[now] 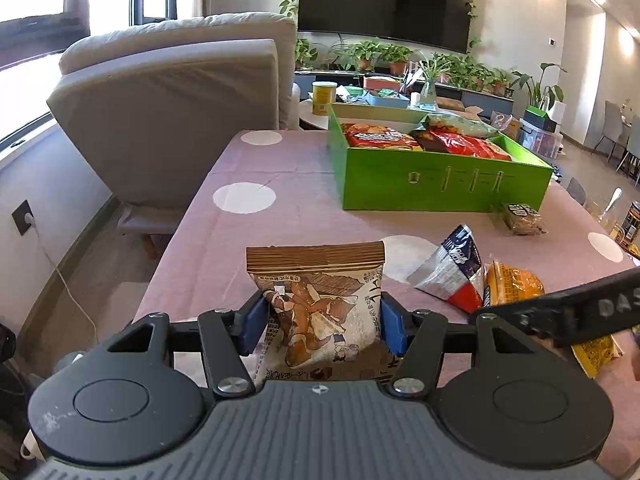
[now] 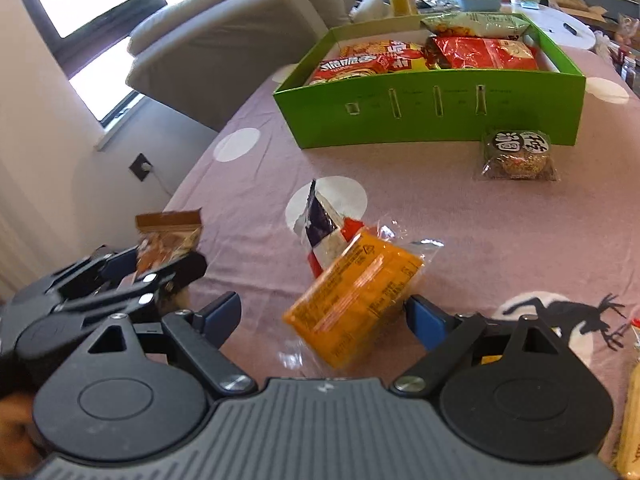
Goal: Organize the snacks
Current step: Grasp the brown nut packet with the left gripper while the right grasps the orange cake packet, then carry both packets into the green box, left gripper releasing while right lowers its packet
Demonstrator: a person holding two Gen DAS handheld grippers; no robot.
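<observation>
My left gripper [image 1: 322, 322] pinches a snack pouch [image 1: 316, 300]; to its right two packets [image 2: 352, 292] lie, perhaps overlapping, before the box [image 2: 432, 116] holding bags.

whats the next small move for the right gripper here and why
Probably close the right gripper on the orange packet: its jaws are open with the packet lying between them, one blue pad already at the packet's edge. The left gripper already holds the brown snack bag, and the green box with other snacks waits ahead.
</observation>
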